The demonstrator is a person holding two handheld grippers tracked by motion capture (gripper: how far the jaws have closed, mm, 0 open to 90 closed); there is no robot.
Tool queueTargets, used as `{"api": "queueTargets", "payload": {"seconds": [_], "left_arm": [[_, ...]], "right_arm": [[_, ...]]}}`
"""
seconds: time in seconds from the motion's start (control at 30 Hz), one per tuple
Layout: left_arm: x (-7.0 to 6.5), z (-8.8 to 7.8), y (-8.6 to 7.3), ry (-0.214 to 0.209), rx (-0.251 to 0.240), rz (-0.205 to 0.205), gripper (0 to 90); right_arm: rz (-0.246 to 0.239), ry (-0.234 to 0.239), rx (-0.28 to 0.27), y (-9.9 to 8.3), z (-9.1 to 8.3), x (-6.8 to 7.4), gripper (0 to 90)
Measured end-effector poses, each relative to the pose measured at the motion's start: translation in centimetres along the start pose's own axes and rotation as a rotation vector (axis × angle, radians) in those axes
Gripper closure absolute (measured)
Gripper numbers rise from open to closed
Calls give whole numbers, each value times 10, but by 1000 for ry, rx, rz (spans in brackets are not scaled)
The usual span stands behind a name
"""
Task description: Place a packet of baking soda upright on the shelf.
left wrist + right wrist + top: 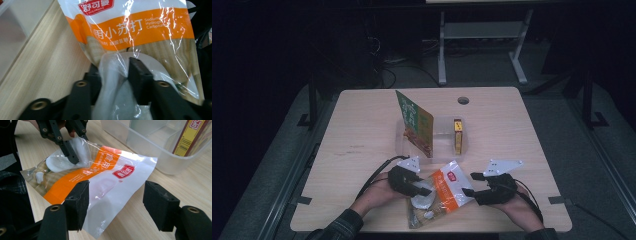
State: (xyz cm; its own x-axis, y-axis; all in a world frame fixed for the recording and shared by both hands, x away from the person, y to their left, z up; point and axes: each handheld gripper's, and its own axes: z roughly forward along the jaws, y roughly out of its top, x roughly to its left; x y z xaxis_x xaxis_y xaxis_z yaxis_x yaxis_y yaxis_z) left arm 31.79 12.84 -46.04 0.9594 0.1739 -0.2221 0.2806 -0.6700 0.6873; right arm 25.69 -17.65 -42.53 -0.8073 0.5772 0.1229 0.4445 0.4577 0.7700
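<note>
The bag of baking soda (440, 192) lies flat on the table (362, 130), just in front of the clear plastic bin (443, 131). Its near edge is pinched by the left gripper (117, 72), apparently so it can be lifted. The right gripper (116, 203) is held wide beside the bag's other edge, touching nothing, probably ready to support it. A green packet (414, 122) stands upright in the bin.

pouch (443, 192) before bin (443, 131), box (457, 135) inside
</note>
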Motion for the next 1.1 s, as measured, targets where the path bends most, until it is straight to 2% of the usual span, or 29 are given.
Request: {"api": "queueTargets", "payload": {"seconds": [0.13, 0.27, 0.5, 0.67, 0.83, 0.97, 1.1], "left_arm": [[-2, -2, 1, -11, 8, -6, 870], [-8, -5, 2, -21, -6, 12, 888], [-17, -22, 6, 22, -77, 39, 898], [-23, -37, 6, 38, -141, 37, 899], [-24, -58, 4, 80, -215, 31, 899], [-21, -73, 1, 118, -274, 3, 900], [-19, -85, -1, 148, -306, -5, 900]], "right_arm": [[2, 2, -2, 0, 0, 0, 363], [20, 16, -20, 0, -2, -1, 342], [35, 66, -67, 2, -5, -1, 272], [32, 77, -82, 2, -5, -1, 252], [40, 90, -95, 2, -4, -2, 247], [60, 121, -138, 6, -2, -2, 248], [72, 142, -174, 12, 4, -4, 252]]}}
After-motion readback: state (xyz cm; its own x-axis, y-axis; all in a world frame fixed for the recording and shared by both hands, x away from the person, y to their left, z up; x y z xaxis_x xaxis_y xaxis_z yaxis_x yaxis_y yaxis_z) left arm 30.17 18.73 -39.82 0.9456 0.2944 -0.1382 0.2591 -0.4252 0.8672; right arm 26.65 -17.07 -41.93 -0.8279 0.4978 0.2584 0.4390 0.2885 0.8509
